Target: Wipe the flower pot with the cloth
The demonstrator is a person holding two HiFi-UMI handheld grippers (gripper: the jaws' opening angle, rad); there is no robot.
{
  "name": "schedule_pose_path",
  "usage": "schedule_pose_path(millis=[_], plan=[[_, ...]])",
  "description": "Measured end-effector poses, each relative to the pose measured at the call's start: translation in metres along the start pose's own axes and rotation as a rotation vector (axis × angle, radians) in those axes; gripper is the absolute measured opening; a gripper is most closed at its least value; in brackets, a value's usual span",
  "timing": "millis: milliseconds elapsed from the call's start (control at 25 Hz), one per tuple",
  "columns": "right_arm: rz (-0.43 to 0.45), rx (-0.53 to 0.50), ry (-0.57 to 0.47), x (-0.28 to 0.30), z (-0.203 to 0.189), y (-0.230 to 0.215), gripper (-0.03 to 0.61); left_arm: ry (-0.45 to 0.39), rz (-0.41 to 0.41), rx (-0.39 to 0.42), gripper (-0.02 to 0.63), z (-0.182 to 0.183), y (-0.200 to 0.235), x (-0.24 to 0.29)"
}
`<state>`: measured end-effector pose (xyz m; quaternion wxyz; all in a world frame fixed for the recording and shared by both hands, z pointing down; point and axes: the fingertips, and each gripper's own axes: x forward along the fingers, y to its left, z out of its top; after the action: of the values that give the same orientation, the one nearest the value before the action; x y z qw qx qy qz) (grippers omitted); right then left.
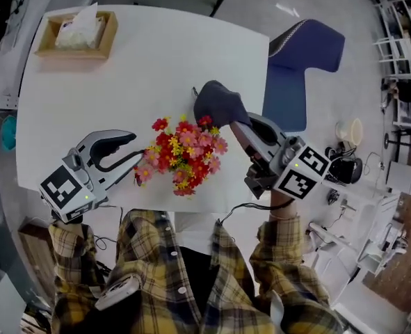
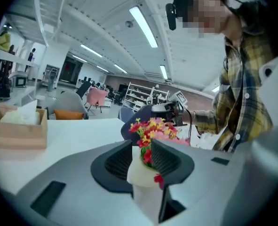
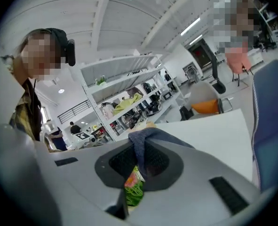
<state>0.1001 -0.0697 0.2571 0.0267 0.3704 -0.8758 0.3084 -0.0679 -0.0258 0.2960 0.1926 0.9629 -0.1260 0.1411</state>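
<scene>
In the head view a bunch of red, pink and yellow flowers [image 1: 184, 155] hides the pot under it. The left gripper view shows the white flower pot [image 2: 141, 175] squeezed between the dark pads of my left gripper [image 2: 142, 157], flowers [image 2: 150, 128] rising above it. From the lower left, my left gripper [image 1: 139, 150] reaches into the bunch. My right gripper [image 1: 238, 127] is shut on a dark blue-grey cloth [image 1: 219, 103] just right of and behind the flowers. In the right gripper view the cloth [image 3: 141, 145] drapes over the jaws of my right gripper [image 3: 138, 161], with green leaves below.
The white table [image 1: 142, 68] carries a wooden tissue box [image 1: 76, 33] at its far left corner. A blue chair [image 1: 306, 54] stands off the table's right edge. The person's plaid sleeves fill the near edge.
</scene>
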Motion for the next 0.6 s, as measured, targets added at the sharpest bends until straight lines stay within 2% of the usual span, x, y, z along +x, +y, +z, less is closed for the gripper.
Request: schedule_pose_path(millis=[400,600], plan=[[-0.055,-0.175,-0.188,-0.057,0.062,0.078,0.011,-0.202,0.120,0.034,0.019,0.097,-0.047,-0.013],[-0.070,-0.239,-0.272,-0.078,0.082,0.111,0.011,-0.297,0.162,0.051,0.010,0.137,-0.065,-0.014]])
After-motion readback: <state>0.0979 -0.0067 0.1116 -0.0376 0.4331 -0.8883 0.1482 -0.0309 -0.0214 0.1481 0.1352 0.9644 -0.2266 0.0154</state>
